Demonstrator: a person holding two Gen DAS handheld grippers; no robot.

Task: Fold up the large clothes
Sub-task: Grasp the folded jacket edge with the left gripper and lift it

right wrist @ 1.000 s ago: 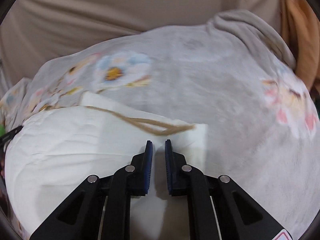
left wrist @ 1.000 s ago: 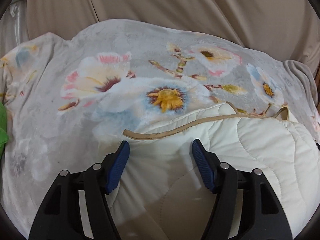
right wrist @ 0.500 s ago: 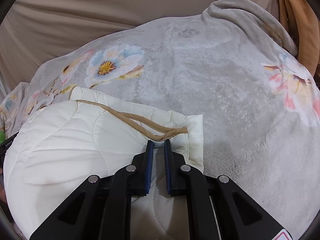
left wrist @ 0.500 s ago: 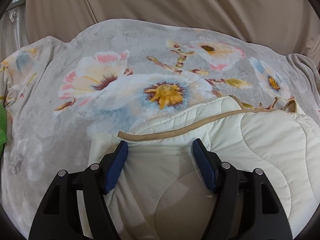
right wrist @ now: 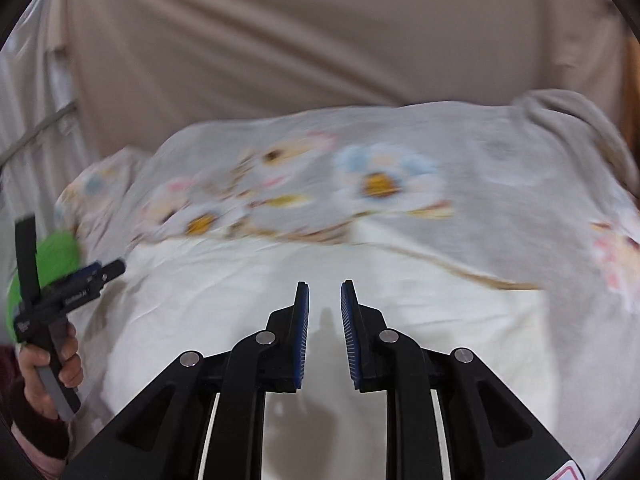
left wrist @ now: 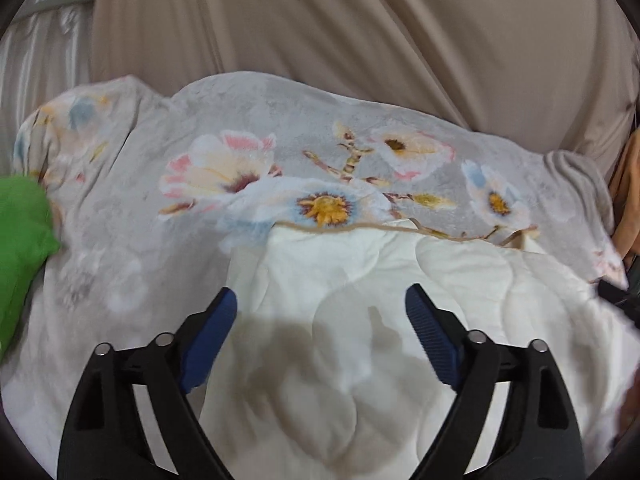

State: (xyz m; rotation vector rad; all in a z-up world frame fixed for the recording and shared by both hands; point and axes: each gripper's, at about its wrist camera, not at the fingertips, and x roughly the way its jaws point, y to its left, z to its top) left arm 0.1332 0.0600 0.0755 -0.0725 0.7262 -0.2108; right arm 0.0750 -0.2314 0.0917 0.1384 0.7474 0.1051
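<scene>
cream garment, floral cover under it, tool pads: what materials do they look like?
Cream garment: probably padded quilted fabric with a smooth matte shell; curved stitch lines puff between seams, tan binding along the edge.
Floral cover: likely plush fleece or velvet; soft mottled nap, printed flowers.
Left tool pads: blue, ribbed, probably rubber or soft plastic, on matte black plastic arms.

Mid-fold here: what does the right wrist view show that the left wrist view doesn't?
Only the right wrist view shows the person's left hand holding the left gripper's handle at the far left, and the right gripper slightly open, holding nothing. Only the left wrist view shows the left gripper wide open over the cream quilted garment, and an orange cloth at the right edge. Both show the garment, floral blanket, green cloth and beige curtain.
</scene>
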